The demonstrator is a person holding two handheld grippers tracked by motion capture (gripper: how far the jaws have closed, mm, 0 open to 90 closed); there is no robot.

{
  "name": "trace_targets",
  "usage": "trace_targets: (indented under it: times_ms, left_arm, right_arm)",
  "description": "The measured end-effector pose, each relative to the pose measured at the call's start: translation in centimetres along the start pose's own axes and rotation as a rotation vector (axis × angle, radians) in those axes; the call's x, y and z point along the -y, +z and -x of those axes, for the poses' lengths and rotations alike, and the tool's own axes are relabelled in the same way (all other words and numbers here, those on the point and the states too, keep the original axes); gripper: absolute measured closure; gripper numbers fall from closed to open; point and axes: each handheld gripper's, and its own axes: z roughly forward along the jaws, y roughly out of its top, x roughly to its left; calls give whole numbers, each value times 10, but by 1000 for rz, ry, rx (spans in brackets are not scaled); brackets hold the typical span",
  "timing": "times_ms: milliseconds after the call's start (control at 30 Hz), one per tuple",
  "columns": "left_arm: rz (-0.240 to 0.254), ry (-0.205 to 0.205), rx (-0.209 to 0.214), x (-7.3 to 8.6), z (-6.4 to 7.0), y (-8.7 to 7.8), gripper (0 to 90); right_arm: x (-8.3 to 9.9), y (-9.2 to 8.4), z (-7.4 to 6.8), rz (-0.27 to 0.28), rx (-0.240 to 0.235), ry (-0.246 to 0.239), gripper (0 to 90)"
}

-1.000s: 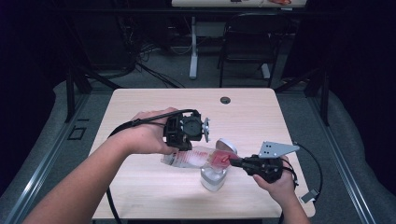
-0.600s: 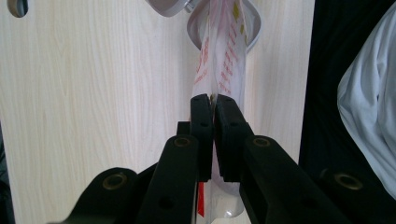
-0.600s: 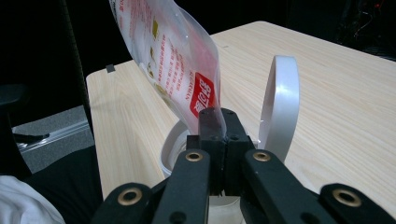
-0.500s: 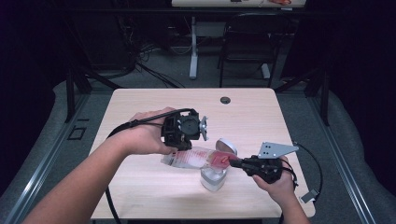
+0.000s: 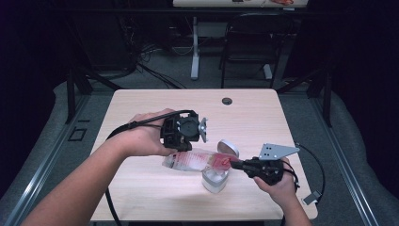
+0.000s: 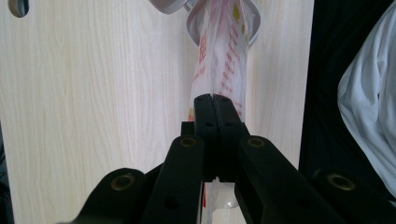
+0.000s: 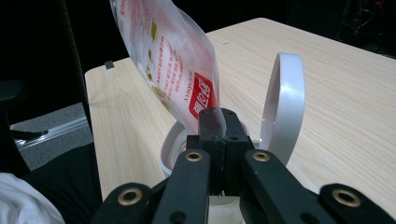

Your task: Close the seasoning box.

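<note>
A clear plastic bag with red print (image 5: 193, 160) hangs stretched between both grippers, its lower end over an open white container (image 5: 215, 181) whose hinged lid (image 5: 228, 147) stands up. My left gripper (image 5: 175, 153) points down and is shut on the bag's left end; its jaws have just closed a little tighter on it. In the left gripper view the jaws (image 6: 212, 100) pinch the bag (image 6: 223, 56) above the container rim (image 6: 253, 29). My right gripper (image 5: 234, 164) is shut on the bag's other end. In the right gripper view its jaws (image 7: 216, 115) clamp the bag (image 7: 168, 51) beside the lid (image 7: 285, 102).
The light wooden table (image 5: 141, 108) has a dark cable hole (image 5: 227, 100) at the back. Cables trail from both grippers. The table's right edge (image 5: 301, 169) lies close to my right hand. Dark floor, a chair and a table leg stand beyond.
</note>
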Motion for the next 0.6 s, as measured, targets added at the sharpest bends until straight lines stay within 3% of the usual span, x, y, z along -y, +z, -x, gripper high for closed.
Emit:
trace_targets:
  times_ms: [600]
  left_arm:
    - [-31, 29, -33, -11, 1, -6, 900]
  right_arm:
    - [2, 0, 2, 24, -2, 20, 900]
